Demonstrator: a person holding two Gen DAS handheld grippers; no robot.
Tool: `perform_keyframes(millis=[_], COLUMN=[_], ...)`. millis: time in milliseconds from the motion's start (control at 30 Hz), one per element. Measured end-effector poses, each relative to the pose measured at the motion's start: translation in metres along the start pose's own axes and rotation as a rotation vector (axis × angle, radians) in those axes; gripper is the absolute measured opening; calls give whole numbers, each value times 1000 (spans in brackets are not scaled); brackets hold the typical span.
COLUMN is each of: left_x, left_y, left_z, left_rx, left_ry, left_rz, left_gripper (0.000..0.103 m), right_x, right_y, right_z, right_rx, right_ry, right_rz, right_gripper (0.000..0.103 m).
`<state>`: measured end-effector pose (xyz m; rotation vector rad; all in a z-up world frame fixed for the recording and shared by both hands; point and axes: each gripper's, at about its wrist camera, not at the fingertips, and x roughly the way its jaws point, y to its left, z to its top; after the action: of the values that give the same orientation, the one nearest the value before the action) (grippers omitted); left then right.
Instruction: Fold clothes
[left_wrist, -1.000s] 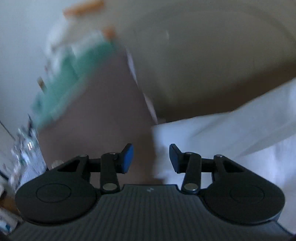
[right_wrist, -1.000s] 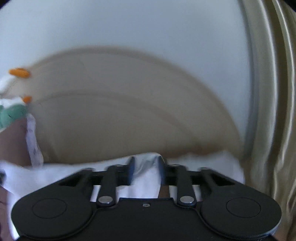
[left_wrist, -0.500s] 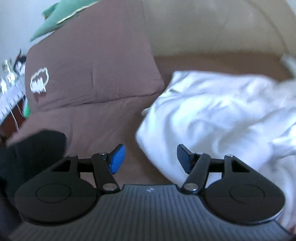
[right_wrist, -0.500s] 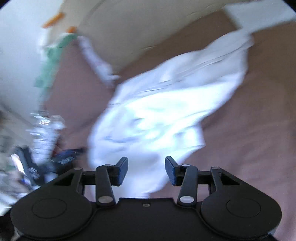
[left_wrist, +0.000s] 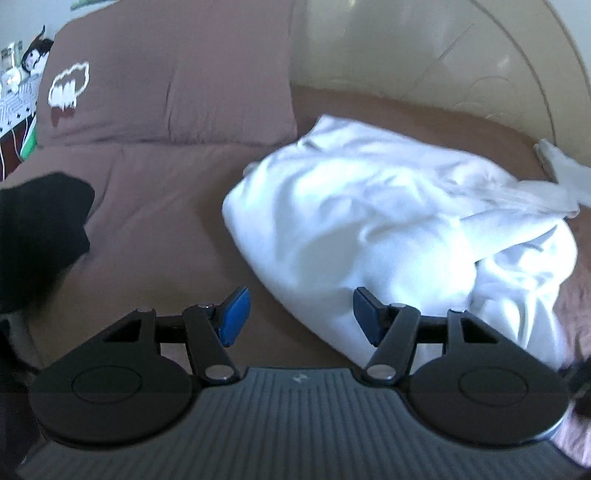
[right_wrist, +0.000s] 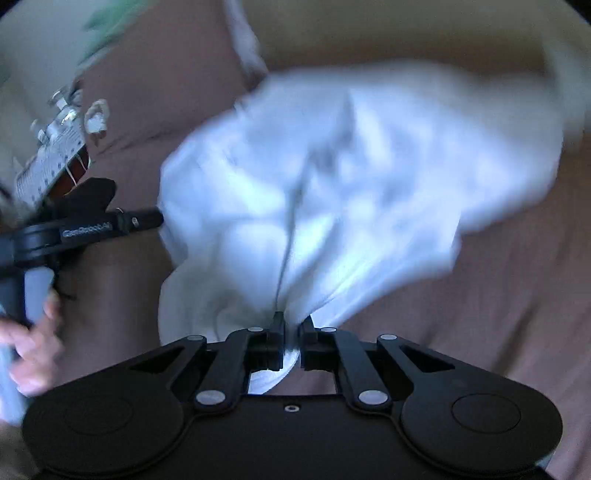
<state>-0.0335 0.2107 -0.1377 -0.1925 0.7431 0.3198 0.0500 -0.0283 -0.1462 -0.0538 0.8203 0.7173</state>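
A crumpled white garment (left_wrist: 388, 218) lies on a brown bedsheet (left_wrist: 155, 206). My left gripper (left_wrist: 299, 314) stands open just above the sheet, its blue pads (left_wrist: 234, 317) on either side of the garment's near left edge, not pressing it. In the right wrist view the same white garment (right_wrist: 332, 177) is blurred, and my right gripper (right_wrist: 293, 328) is shut on a bunched fold of its near edge, cloth pinched between the fingers. The left gripper's body (right_wrist: 88, 229) and a hand (right_wrist: 26, 347) holding it show at the left of that view.
A brown pillow (left_wrist: 166, 74) with a white cloud print lies at the head of the bed, against a beige headboard (left_wrist: 424, 51). A black cloth (left_wrist: 40, 221) sits at the left. Clutter (right_wrist: 51, 158) stands beside the bed on the left.
Both grippers came down from the headboard to the bed. The right gripper, open half a second ago, has shut on the garment's near edge. The left widened and settled at the garment's left edge.
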Motion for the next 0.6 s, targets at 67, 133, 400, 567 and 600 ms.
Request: perform_keyframes(millis=[67,133,400,567,600], left_x=[-7,-10,-19,-19,-16], left_y=[3,6,14,16,12], left_z=[4,6,10,11,8], left_rx=[-15,-24,-37,-23,-2], left_ry=[-8,-7,-60,-28,-14], left_rz=[-10,-8,98,66,76], left_gripper=[61,62,62,62,62], right_x=[-28,-52,-118,-109,-98], right_y=[-8,-22,-97,-166,-183], right_z=[19,38,79,76,71], right_rx=[-30,-44,0,54,120], right_ry=[-90,-157,-313,-200,-122], right_rz=[-95,-201,-607,-851,-892], right_gripper=[6,6,6,15,24])
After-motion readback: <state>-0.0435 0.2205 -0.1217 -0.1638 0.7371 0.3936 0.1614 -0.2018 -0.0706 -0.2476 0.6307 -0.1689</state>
